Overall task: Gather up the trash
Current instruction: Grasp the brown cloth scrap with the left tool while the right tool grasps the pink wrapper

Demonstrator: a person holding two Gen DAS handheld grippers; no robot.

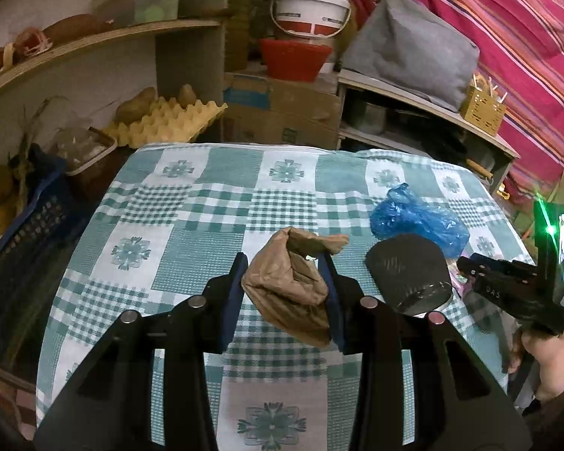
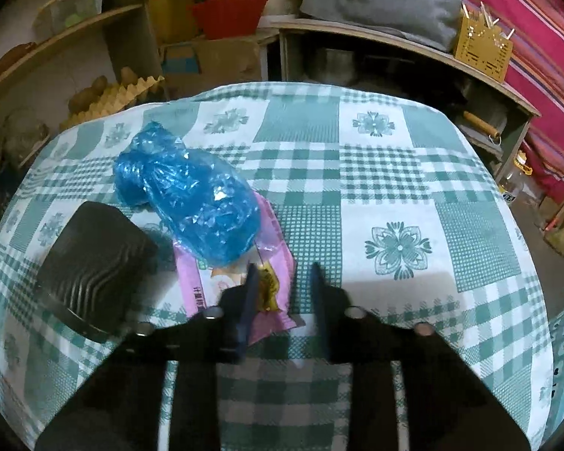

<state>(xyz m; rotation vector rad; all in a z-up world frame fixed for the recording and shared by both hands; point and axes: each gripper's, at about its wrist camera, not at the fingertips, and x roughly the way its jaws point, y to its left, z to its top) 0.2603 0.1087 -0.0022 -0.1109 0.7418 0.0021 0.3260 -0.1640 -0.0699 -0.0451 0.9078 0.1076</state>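
Left tongs (image 1: 286, 282) pinch a crumpled brown paper bag (image 1: 293, 282) above the worktop (image 1: 191, 203). Right tongs (image 2: 284, 300) gape, empty, over a pink wrapper (image 2: 270, 300).

Trash on the checked tablecloth: four pieces

A crumpled brown paper bag (image 1: 295, 282) hangs clamped between gripper fingers above the cloth. A crinkled blue plastic bag (image 2: 191, 193) lies on a flat pink wrapper (image 2: 244, 285), overlapping its far end. Just beside them a ribbed black container (image 2: 88, 267) lies tipped on its side.
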